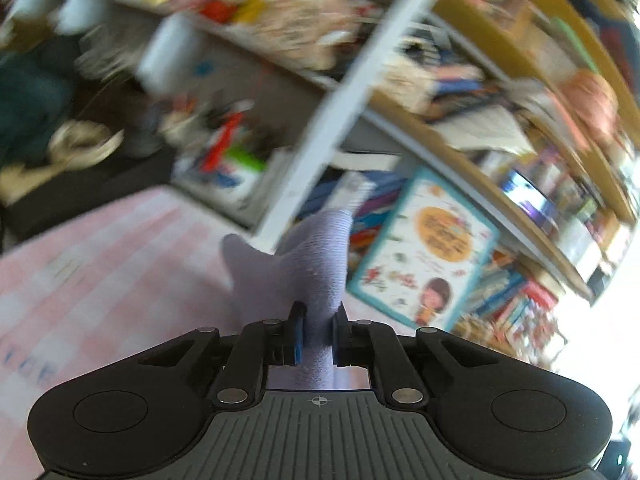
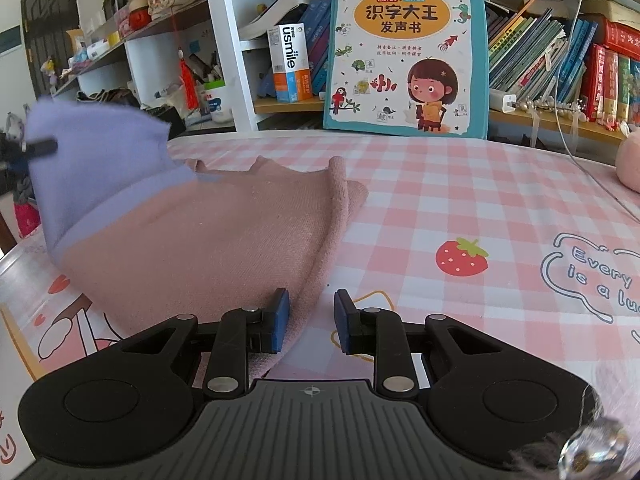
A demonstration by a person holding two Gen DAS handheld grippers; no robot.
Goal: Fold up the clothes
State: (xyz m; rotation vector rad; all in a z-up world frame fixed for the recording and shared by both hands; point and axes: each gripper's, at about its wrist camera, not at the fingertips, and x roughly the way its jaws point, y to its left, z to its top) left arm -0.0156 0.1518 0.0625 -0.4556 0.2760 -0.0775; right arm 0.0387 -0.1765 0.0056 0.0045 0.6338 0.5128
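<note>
A dusty-pink knit garment with a lilac end lies on the pink checked tablecloth. My left gripper is shut on the lilac end and holds it lifted off the table; one of its fingers shows at the left edge of the right wrist view. My right gripper rests low over the garment's near right edge. Its jaws stand apart: the left pad sits on the pink cloth, and the right pad is over bare tablecloth, not touching the fabric.
A shelf unit with books runs along the table's far edge, with a large teal picture book leaning against it. A pink plush thing sits at the far right. A white cable hangs down there. The left wrist view is motion-blurred.
</note>
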